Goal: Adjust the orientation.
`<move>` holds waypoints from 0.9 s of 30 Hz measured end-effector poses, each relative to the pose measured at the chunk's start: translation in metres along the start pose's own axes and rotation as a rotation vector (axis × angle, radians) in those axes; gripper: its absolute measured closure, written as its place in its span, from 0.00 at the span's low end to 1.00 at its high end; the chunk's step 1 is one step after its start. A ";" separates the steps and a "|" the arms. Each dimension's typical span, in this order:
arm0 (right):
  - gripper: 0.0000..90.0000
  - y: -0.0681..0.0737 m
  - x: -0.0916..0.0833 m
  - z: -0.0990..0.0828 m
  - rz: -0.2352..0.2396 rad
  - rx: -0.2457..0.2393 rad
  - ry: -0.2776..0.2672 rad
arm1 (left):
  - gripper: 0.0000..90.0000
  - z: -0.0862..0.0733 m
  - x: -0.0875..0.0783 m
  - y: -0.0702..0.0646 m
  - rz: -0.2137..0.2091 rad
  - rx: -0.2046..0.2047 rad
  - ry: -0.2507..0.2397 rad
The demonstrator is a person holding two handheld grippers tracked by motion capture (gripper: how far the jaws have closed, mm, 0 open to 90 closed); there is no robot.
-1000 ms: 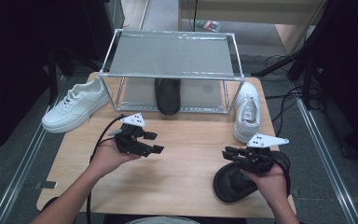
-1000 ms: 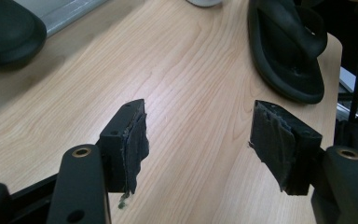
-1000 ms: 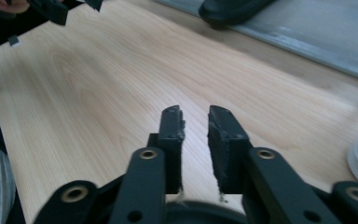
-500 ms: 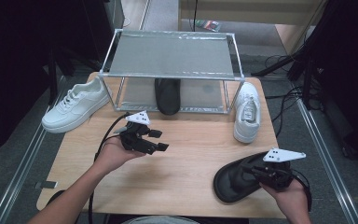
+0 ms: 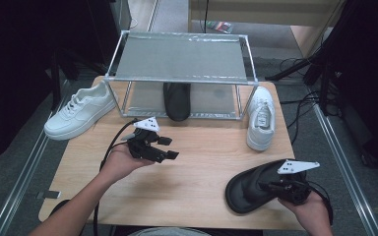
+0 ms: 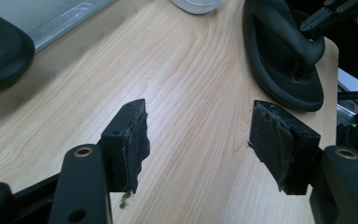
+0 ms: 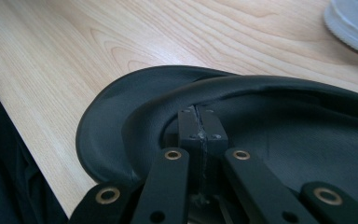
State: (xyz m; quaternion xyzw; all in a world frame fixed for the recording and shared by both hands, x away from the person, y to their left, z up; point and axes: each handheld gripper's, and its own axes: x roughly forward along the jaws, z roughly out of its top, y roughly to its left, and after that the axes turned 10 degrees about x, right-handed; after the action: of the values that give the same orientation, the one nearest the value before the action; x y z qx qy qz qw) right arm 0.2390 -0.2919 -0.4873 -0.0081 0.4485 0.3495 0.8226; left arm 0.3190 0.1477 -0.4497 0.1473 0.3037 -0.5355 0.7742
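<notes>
Black slipper (image 5: 256,189) lies at the counter's (image 5: 202,162) near right corner; right gripper (image 5: 283,186) is pressed together inside its strap. Left gripper (image 5: 170,147) hovers spread, empty. Judged next: lift toward rack (image 5: 179,59)

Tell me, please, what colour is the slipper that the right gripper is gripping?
The slipper is plain black, clearest in the right gripper view.

Even overhead light, table (image 5: 197,162) bright, surroundings dark; soft shadows; gripper views sharp, near parts blurred.
</notes>
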 end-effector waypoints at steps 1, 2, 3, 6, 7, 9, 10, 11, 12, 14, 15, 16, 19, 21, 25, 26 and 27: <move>1.00 0.000 0.002 0.001 -0.002 -0.007 0.004 | 0.42 -0.001 -0.001 -0.001 0.000 0.000 0.000; 1.00 0.000 0.003 0.002 0.004 -0.004 0.004 | 0.42 -0.002 -0.001 -0.001 0.000 0.000 -0.002; 1.00 0.000 0.004 0.004 0.008 -0.006 0.006 | 0.42 -0.002 -0.002 -0.002 0.003 -0.002 0.000; 1.00 0.001 0.008 0.007 0.015 -0.016 0.012 | 0.41 -0.005 -0.003 -0.002 0.002 -0.011 0.000; 1.00 0.002 0.009 0.008 0.018 -0.017 0.012 | 0.42 -0.006 -0.003 -0.002 0.005 -0.012 0.002; 1.00 0.002 0.012 0.012 0.026 -0.020 0.014 | 0.42 -0.007 -0.004 -0.003 0.001 -0.008 -0.003; 1.00 0.002 0.013 0.013 0.030 -0.018 0.016 | 0.41 -0.008 -0.005 -0.005 0.002 -0.005 -0.004; 1.00 0.002 0.016 0.016 0.033 -0.022 0.013 | 0.41 -0.008 -0.005 -0.005 0.001 -0.002 -0.004; 1.00 0.003 0.017 0.017 0.035 -0.019 0.016 | 0.41 -0.009 -0.006 -0.006 0.003 0.002 -0.005; 1.00 0.003 0.021 0.021 0.042 -0.019 0.013 | 0.41 -0.010 -0.007 -0.007 0.004 0.002 -0.007; 1.00 0.003 0.023 0.023 0.045 -0.017 0.012 | 0.41 -0.010 -0.008 -0.007 0.007 0.000 -0.013; 1.00 0.003 0.025 0.025 0.046 -0.017 0.011 | 0.41 -0.011 -0.009 -0.008 0.007 -0.004 -0.014; 1.00 0.003 0.030 0.031 0.057 -0.012 0.008 | 0.41 -0.013 -0.011 -0.008 0.013 -0.008 -0.012; 1.00 0.002 0.033 0.034 0.069 -0.004 0.006 | 0.41 -0.015 -0.011 -0.008 0.015 -0.013 -0.011; 1.00 0.003 0.042 0.043 0.074 0.002 -0.003 | 0.41 -0.018 -0.012 -0.008 0.015 -0.015 0.000; 1.00 0.003 0.044 0.045 0.072 0.000 -0.004 | 0.42 -0.019 -0.013 -0.008 0.015 -0.012 -0.003; 1.00 0.004 0.046 0.049 0.065 -0.012 -0.013 | 0.42 -0.019 -0.013 -0.008 0.013 -0.014 -0.007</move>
State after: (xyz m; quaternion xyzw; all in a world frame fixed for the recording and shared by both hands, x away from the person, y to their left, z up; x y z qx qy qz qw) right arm 0.2888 -0.2469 -0.4914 0.0039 0.4409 0.3789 0.8137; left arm 0.3028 0.1650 -0.4558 0.1420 0.3039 -0.5286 0.7798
